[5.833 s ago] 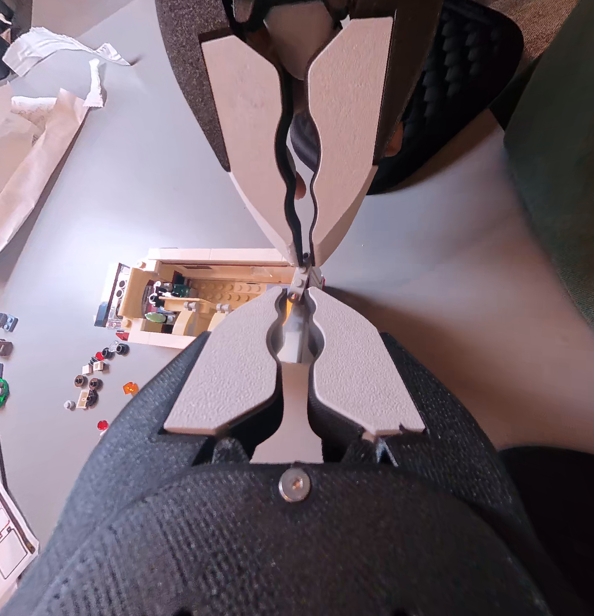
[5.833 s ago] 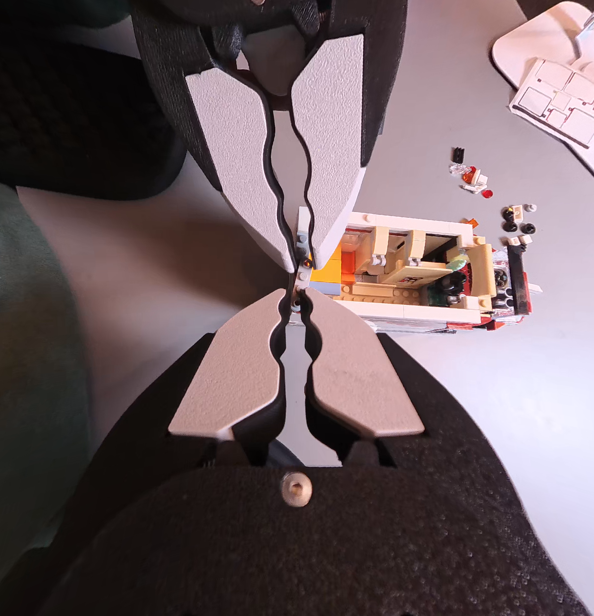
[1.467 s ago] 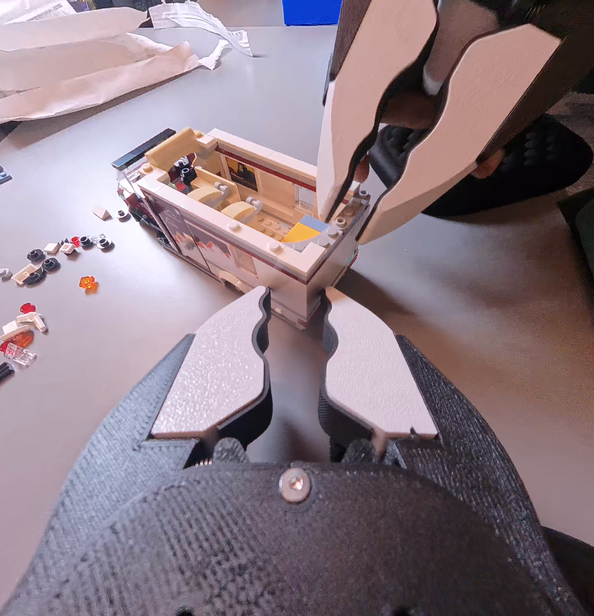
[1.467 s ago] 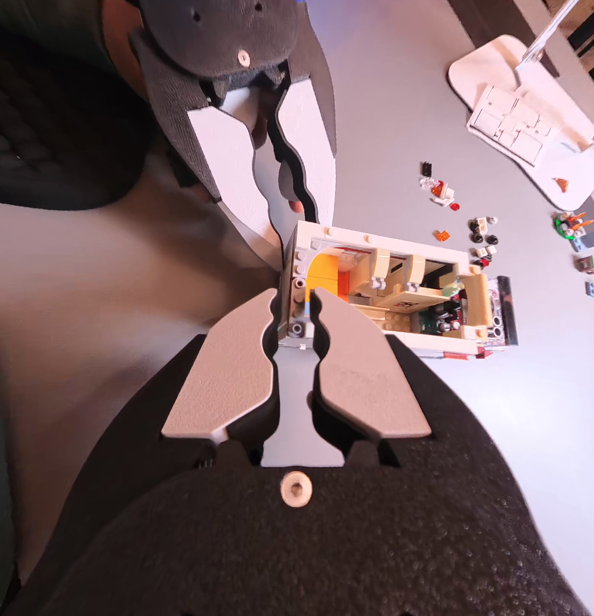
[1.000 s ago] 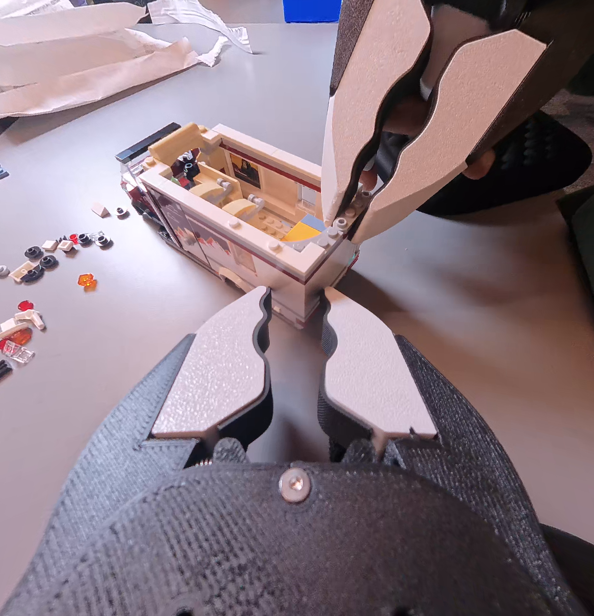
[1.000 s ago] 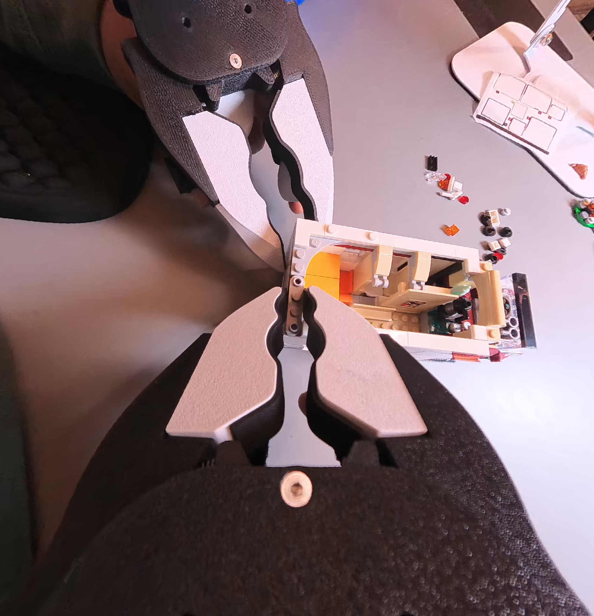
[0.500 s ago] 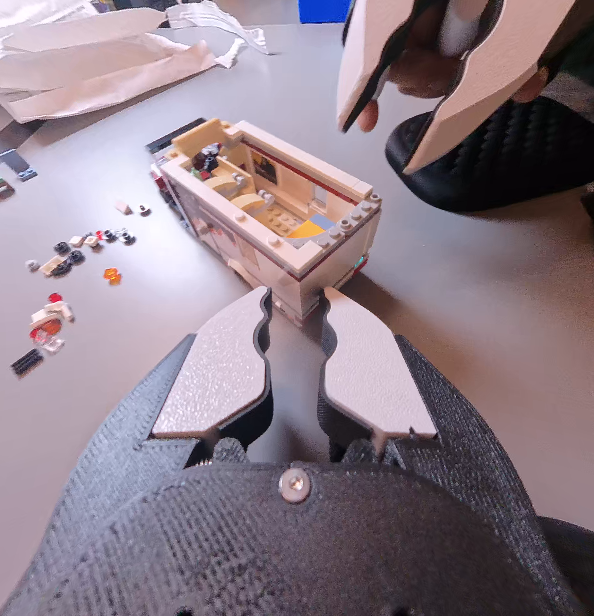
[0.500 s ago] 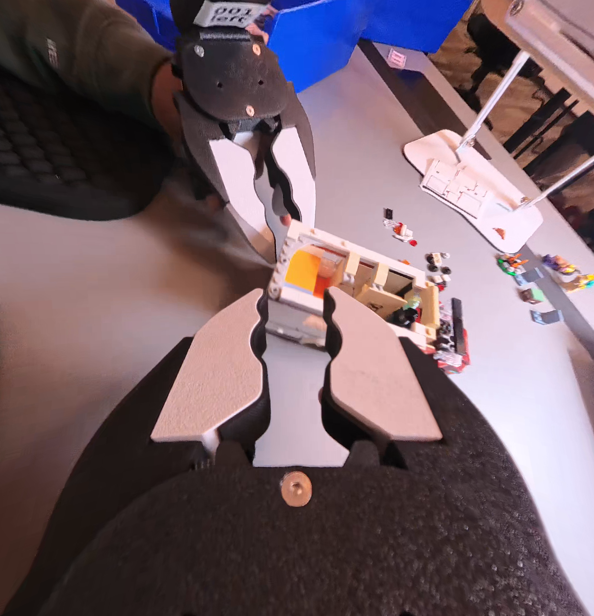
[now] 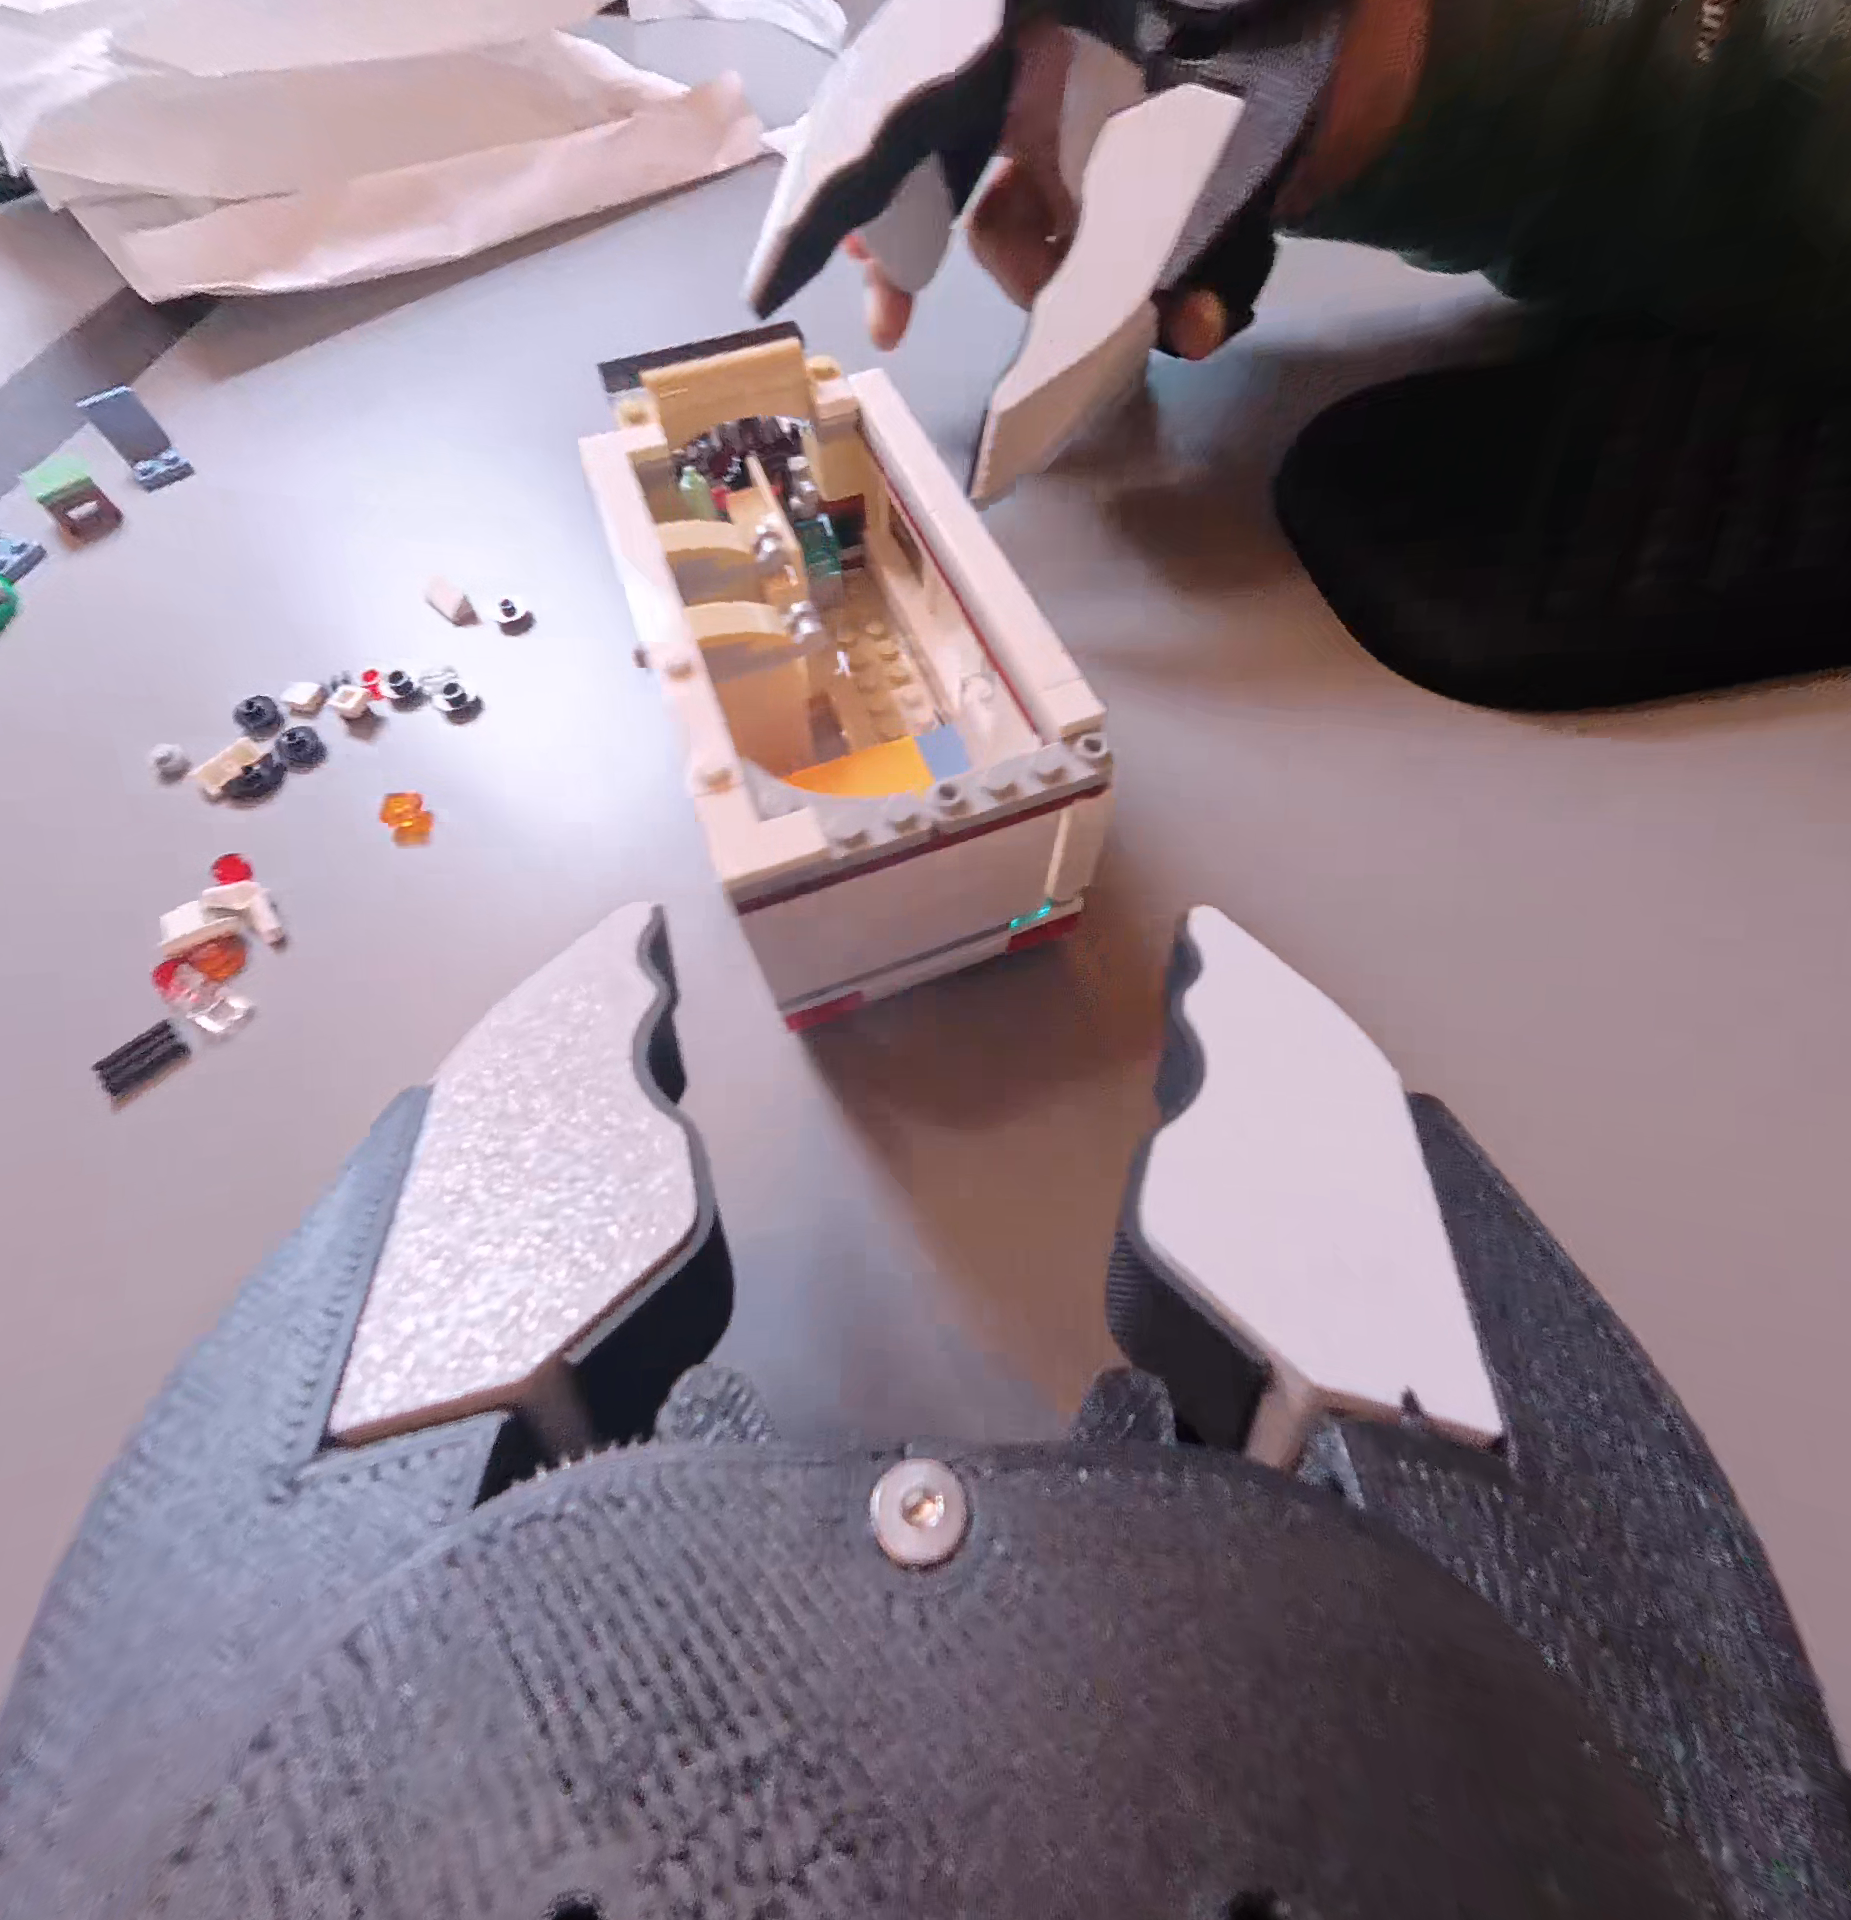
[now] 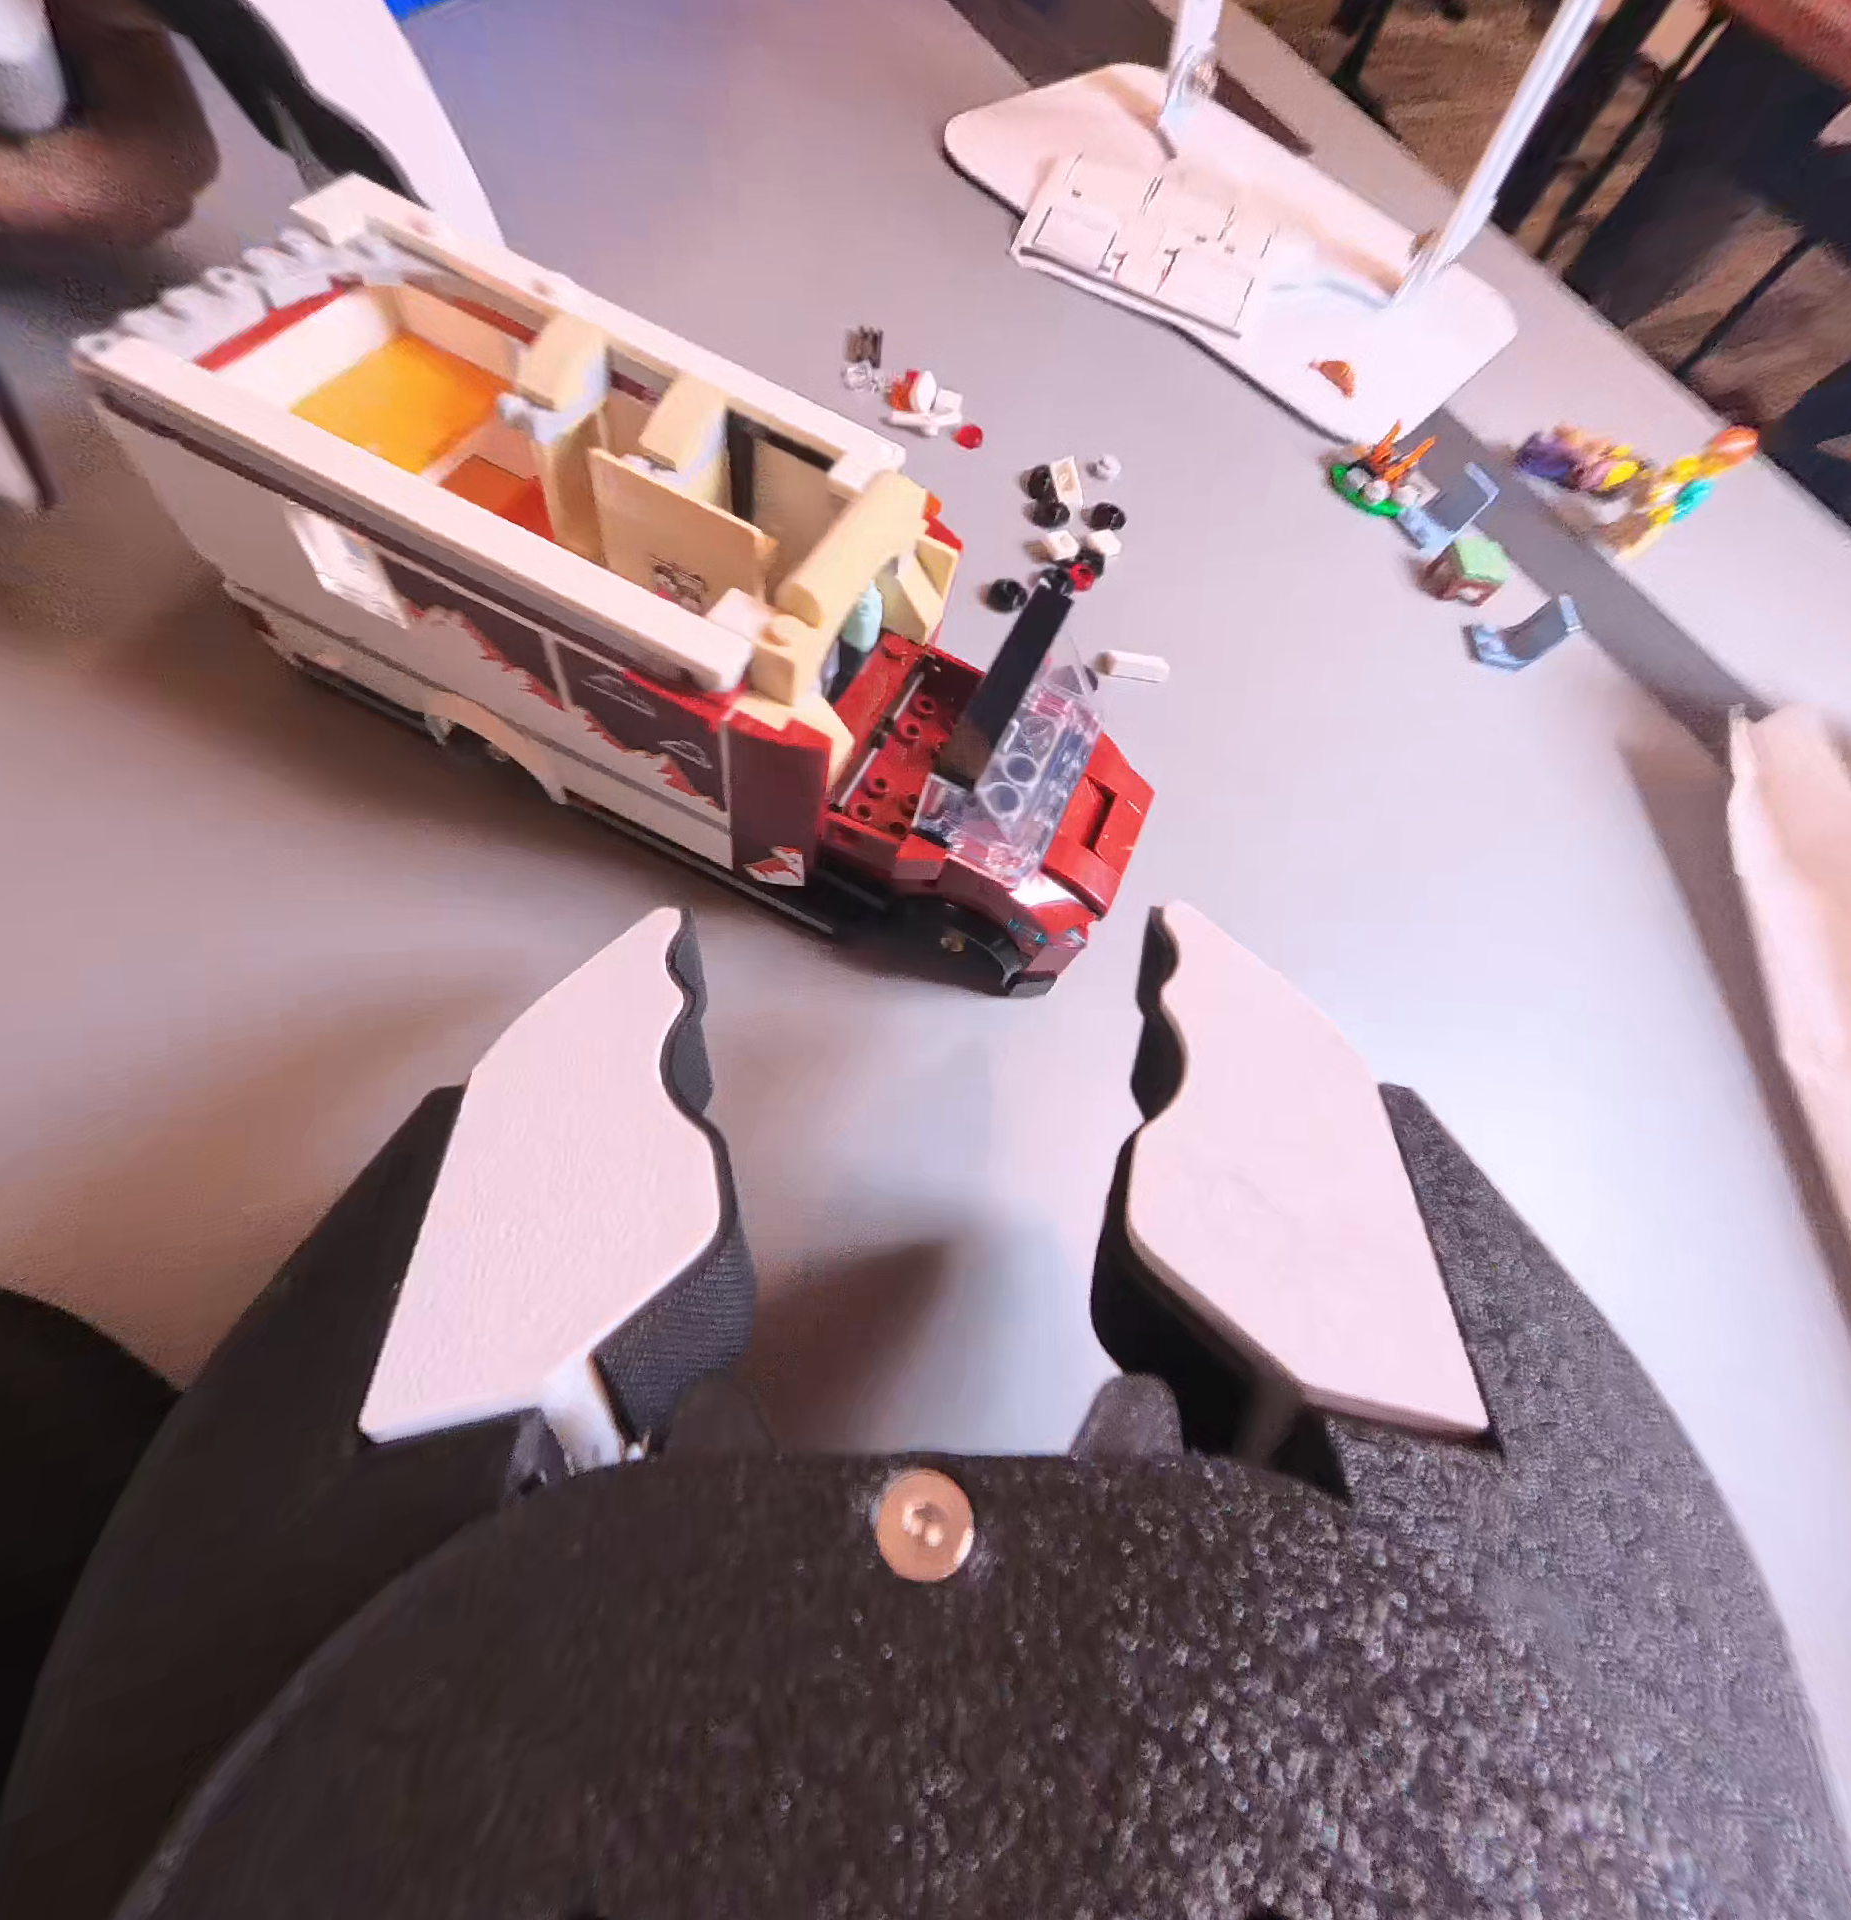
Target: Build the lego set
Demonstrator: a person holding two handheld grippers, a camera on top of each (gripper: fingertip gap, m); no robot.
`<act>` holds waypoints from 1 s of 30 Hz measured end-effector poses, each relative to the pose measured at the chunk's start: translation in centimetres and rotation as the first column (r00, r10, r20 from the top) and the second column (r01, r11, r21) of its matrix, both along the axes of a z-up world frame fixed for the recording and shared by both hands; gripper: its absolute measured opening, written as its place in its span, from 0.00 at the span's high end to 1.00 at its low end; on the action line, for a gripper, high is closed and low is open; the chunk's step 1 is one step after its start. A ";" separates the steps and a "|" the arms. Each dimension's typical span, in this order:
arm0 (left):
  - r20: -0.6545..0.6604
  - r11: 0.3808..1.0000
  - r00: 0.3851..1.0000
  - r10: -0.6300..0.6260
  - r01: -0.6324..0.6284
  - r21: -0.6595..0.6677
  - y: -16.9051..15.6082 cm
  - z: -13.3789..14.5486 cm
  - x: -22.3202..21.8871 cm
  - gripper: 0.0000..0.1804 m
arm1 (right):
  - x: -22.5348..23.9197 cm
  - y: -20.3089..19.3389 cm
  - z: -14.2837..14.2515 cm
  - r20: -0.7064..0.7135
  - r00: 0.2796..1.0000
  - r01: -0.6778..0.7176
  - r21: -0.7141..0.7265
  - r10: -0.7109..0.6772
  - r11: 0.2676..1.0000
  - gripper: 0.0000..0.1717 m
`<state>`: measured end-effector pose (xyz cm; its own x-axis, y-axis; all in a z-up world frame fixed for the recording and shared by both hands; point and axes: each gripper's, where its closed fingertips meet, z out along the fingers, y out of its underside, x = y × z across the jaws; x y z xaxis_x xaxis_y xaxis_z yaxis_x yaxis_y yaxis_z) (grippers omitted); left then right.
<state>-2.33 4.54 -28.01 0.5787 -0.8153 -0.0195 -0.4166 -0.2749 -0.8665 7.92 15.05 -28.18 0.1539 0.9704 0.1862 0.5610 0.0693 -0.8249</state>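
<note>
**Roofless brick-built camper van on counter; both claws spread wide, holding nothing.**
Item: brick camper van [image 10: 609, 582], white body, dark red cab, standing on the grey counter [image 9: 1420, 935]; no roof fitted, so the tan seats and orange floor lie in plain view, and the clear windscreen piece is tipped up. Left claw [image 9: 921, 935] gapes just short of the van's rear wall, pads clear of it. Right claw [image 10: 916, 935] gapes near the cab nose, likewise apart. Loose small pieces [image 9: 308, 717] remain scattered beside the van; crumpled paper bags [image 9: 360, 125] and a white stand base [image 10: 1316, 312] lie farther off. Judged: build unfinished, with parts not yet fitted.
</note>
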 end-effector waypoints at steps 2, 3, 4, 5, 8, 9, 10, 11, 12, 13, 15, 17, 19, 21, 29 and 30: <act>-0.050 1.000 0.999 0.017 -0.016 0.005 0.2 -0.5 1.0 0.46 | -0.7 0.7 -0.6 -0.007 1.000 -0.012 -0.020 0.012 1.000 0.54; -0.080 0.999 0.996 0.034 -0.033 0.016 0.6 -0.6 1.1 0.45 | -1.1 0.7 -0.8 0.004 1.000 -0.015 -0.019 0.016 1.000 0.56; -0.096 0.998 0.994 0.048 -0.045 0.032 1.0 -0.6 1.1 0.46 | -1.4 0.7 -0.8 0.008 1.000 -0.017 -0.008 0.017 1.000 0.57; -0.099 0.998 0.994 0.056 -0.052 0.040 1.3 -0.6 0.9 0.47 | -1.6 0.7 -0.8 0.013 1.000 -0.005 0.017 0.005 1.000 0.59; -0.057 0.999 0.997 0.047 -0.047 -0.003 1.3 -0.9 0.2 0.49 | -1.6 0.4 -0.8 0.022 1.000 0.014 0.064 -0.015 0.998 0.65; -0.038 0.999 0.999 0.037 -0.038 -0.019 1.1 -0.9 -0.2 0.50 | -1.6 0.2 -0.8 0.020 1.000 0.013 0.065 -0.015 0.998 0.66; -0.023 0.999 0.999 0.030 -0.031 -0.025 1.0 -1.0 -0.6 0.52 | -1.6 -0.1 -0.8 0.017 1.000 0.013 0.064 -0.014 0.998 0.67; -0.013 0.999 1.000 0.024 -0.025 -0.025 0.9 -1.0 -1.1 0.53 | -1.6 -0.3 -0.7 0.015 1.000 0.013 0.066 -0.014 0.998 0.69; -0.007 1.000 1.000 0.023 -0.023 -0.020 0.8 -0.9 -1.7 0.55 | -1.6 -0.5 -0.6 0.013 1.000 0.009 0.068 -0.010 0.998 0.71; -0.001 0.999 1.000 0.029 -0.029 -0.019 0.9 -0.9 -2.4 0.56 | -1.7 -0.8 -0.6 0.009 1.000 0.001 0.067 -0.002 0.998 0.72; 0.013 0.999 0.999 0.048 -0.048 -0.021 1.0 -0.9 -3.6 0.58 | -1.9 -1.1 -0.6 0.003 1.000 -0.007 0.071 0.007 0.997 0.73; 0.023 0.998 0.998 0.059 -0.058 -0.012 1.2 -0.7 -4.1 0.57 | -2.3 -1.4 -0.5 0.000 1.000 -0.015 0.078 0.016 0.997 0.74; 0.005 0.998 0.998 0.069 -0.069 -0.001 1.4 -0.8 -4.3 0.57 | -2.8 -1.9 -0.4 -0.006 0.999 -0.039 0.101 0.040 0.994 0.75; -0.034 0.997 0.996 0.081 -0.080 0.016 1.6 -1.1 -4.4 0.57 | -3.1 -2.0 -0.4 0.002 0.999 -0.039 0.152 0.039 0.988 0.77; -0.037 0.995 0.994 0.104 -0.103 0.016 1.9 -1.2 -4.6 0.57 | -3.0 -1.5 0.1 -0.030 0.999 -0.016 0.191 0.022 0.981 0.78; -0.036 0.994 0.993 0.110 -0.110 0.015 1.9 -1.2 -4.6 0.57 | -3.0 -1.5 0.2 -0.037 0.999 -0.013 0.192 0.020 0.981 0.78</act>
